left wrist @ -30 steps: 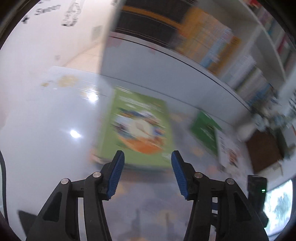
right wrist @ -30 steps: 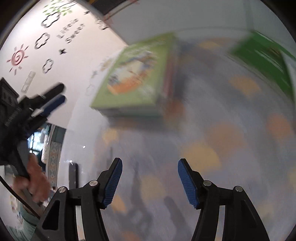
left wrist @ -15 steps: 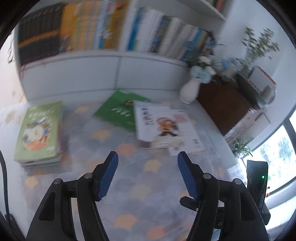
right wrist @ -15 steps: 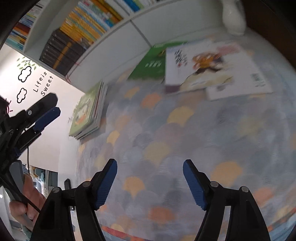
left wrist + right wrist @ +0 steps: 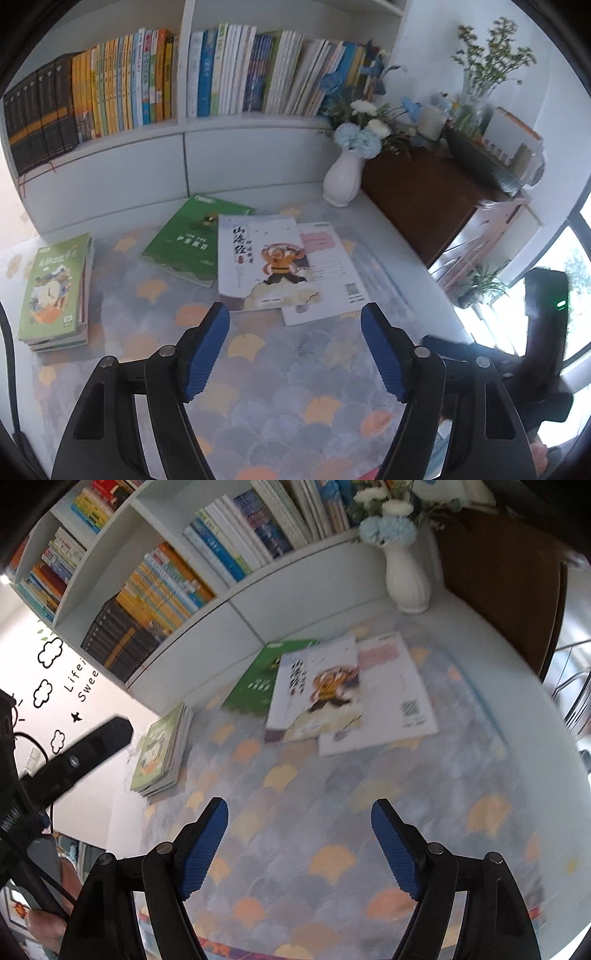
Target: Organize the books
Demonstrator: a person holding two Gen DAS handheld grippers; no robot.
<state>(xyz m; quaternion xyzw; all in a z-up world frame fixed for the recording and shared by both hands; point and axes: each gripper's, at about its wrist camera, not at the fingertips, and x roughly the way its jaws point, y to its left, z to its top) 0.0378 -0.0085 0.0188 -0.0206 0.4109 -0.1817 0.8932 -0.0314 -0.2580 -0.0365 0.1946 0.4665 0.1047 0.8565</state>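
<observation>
Three loose books lie overlapped on the patterned cloth: a green book [image 5: 188, 243] [image 5: 260, 681], a white book with a cartoon figure [image 5: 264, 262] [image 5: 316, 690] on top, and a white-and-pink booklet [image 5: 330, 273] [image 5: 391, 698] under its right side. A neat stack topped by a light-green book [image 5: 53, 288] [image 5: 159, 755] sits at the left. My left gripper [image 5: 295, 354] is open and empty, above the cloth short of the loose books. My right gripper [image 5: 299, 845] is open and empty, also short of them.
A white bookshelf [image 5: 177, 129] full of upright books runs along the back. A white vase with flowers [image 5: 343, 181] [image 5: 406, 576] stands at the back right beside a dark wooden cabinet [image 5: 436, 199]. The cloth-covered table [image 5: 332, 812] ends near a window at right.
Both grippers have swung away from the light-green stack and risen, now facing the three loose books. Both jaws have opened wider. Nothing is held.
</observation>
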